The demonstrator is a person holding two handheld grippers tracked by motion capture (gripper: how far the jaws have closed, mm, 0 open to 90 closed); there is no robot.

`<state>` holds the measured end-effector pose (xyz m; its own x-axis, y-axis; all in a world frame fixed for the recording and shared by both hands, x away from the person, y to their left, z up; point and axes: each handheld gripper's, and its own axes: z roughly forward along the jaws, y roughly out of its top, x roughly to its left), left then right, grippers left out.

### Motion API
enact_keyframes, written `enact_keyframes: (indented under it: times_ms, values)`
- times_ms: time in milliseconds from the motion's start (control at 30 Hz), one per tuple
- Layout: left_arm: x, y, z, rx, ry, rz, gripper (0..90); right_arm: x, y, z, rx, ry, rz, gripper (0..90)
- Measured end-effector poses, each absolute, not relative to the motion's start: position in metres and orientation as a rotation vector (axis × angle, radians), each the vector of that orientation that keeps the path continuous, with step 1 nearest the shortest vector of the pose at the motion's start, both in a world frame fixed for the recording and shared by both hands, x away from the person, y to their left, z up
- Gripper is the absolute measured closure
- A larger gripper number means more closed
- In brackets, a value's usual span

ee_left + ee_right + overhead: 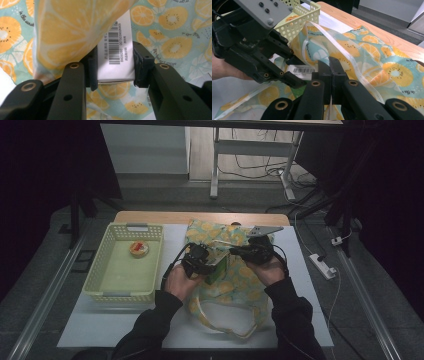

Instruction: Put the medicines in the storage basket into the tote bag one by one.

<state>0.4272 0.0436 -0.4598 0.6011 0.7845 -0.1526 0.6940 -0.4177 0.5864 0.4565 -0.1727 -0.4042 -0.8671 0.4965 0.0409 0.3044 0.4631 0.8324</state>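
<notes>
Box (116, 53), white with a barcode, sat clamped in the left gripper (114, 65) fingers at the bag (227, 270) mouth, while the right gripper (329, 75) fingers pinched the bag's edge, best held taut; beyond stood the basket (97, 270).

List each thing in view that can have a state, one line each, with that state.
Left gripper: shut on the box, at the bag's mouth.
Right gripper: shut on the bag's edge, lifting it.
Box: white, barcoded, clamped between the jaws.
Bag: fruit-print fabric, lying on the table, mouth held open.
Basket: upright, one round item inside.
</notes>
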Motion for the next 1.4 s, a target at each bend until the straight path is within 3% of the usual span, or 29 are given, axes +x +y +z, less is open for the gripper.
enact_keyframes:
  times_ms: [533, 900, 1400]
  values:
    - [0.411, 0.056, -0.452, 2.159, 1.065, 0.182, 52.1, 0.457, -0.172, -0.406, 0.696, 2.502, 1.351, 89.5]
    - [0.391, 0.065, -0.442, 2.136, 1.004, 0.166, 38.0, 0.456, -0.174, -0.404, 0.695, 2.491, 1.356, 89.5]
    - [0.368, 0.121, -0.429, 2.073, 0.992, 0.199, 19.4, 0.454, -0.174, -0.4, 0.687, 2.478, 1.372, 89.5]
